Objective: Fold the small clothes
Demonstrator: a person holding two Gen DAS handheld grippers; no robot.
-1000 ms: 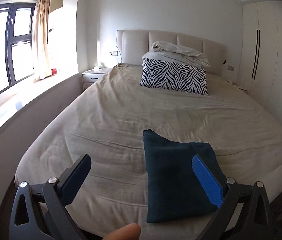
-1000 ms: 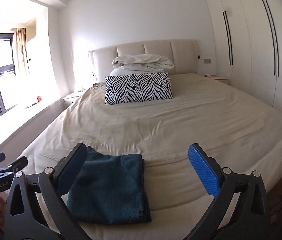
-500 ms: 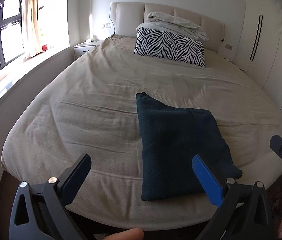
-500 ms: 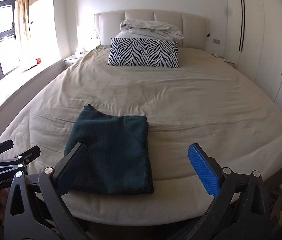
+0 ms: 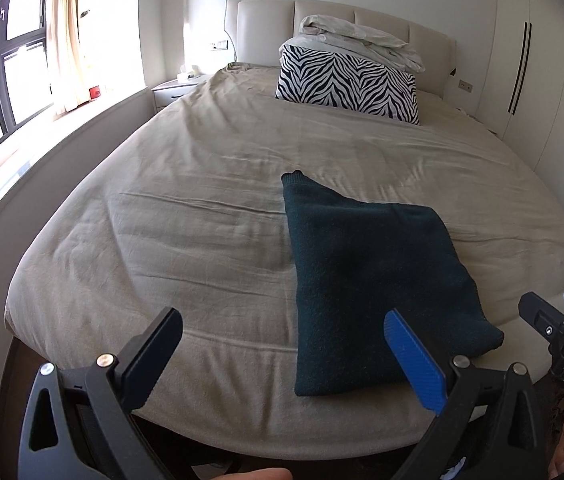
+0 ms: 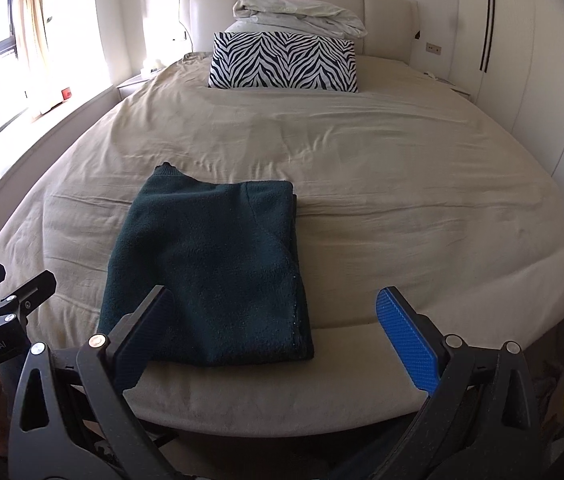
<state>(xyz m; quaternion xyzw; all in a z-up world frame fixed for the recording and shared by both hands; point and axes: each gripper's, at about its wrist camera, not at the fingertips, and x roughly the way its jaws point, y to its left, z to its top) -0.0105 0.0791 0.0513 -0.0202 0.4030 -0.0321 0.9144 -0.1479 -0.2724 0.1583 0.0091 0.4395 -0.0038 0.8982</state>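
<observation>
The bed lies bare right of the folded sweater and beyond it; only the zebra pillow and a heaped duvet block the far end

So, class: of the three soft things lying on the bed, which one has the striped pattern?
The zebra pillow near the headboard: it has black and white stripes. The rumpled bedding piled behind it is plain white, and the folded garment near the foot is plain dark green.

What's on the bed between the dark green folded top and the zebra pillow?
Nothing but wrinkled beige bedsheet. Both views show that bare stretch between the folded dark green fleece garment and the black-and-white zebra-striped pillow.
</observation>
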